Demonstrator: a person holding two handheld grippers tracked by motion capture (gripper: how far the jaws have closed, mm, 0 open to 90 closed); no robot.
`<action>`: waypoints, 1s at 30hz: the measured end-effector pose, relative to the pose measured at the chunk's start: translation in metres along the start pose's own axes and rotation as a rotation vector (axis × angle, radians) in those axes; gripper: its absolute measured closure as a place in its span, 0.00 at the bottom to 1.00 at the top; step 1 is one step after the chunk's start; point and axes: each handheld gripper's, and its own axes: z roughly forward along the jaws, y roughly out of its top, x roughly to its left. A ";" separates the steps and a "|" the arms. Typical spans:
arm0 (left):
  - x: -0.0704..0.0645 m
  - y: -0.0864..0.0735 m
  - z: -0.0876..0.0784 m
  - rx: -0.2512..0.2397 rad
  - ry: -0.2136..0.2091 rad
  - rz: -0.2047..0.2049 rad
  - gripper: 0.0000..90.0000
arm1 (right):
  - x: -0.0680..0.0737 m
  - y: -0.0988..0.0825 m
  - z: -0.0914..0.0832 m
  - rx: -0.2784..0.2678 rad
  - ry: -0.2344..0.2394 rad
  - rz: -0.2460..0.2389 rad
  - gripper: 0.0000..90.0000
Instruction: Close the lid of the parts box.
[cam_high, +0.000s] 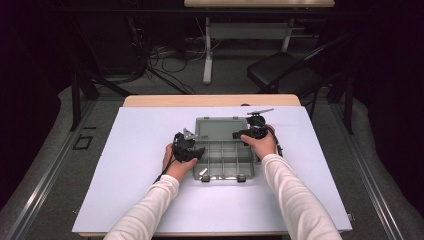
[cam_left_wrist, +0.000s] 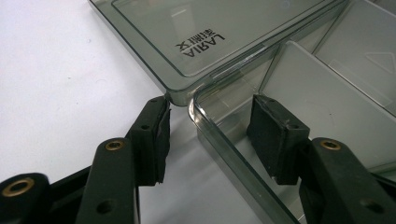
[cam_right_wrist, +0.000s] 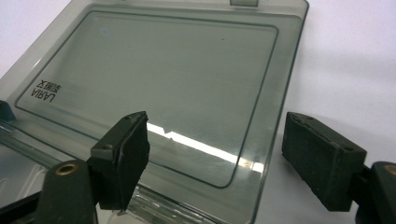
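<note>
In the high view a clear organiser box (cam_high: 223, 159) lies open mid-table on a white mat (cam_high: 140, 150), its lid (cam_high: 220, 129) folded flat beyond the tray. The left gripper (cam_high: 196, 152) is at the tray's left edge, the right gripper (cam_high: 239, 134) at the lid's right side.

The left gripper view shows its jaws apart, straddling the tray's corner wall without pressing it.

The right gripper view shows jaws apart, one over the lid, one beyond its edge
</note>
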 end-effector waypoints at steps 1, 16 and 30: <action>0.000 0.000 0.000 0.000 0.000 0.000 0.54 | 0.001 0.000 0.000 0.001 0.003 0.002 0.25; 0.000 0.000 0.000 -0.004 0.008 -0.001 0.54 | -0.001 -0.001 0.006 0.023 0.016 0.022 0.21; 0.000 0.000 0.000 -0.004 0.008 0.000 0.54 | 0.003 -0.001 0.005 0.034 0.010 0.034 0.21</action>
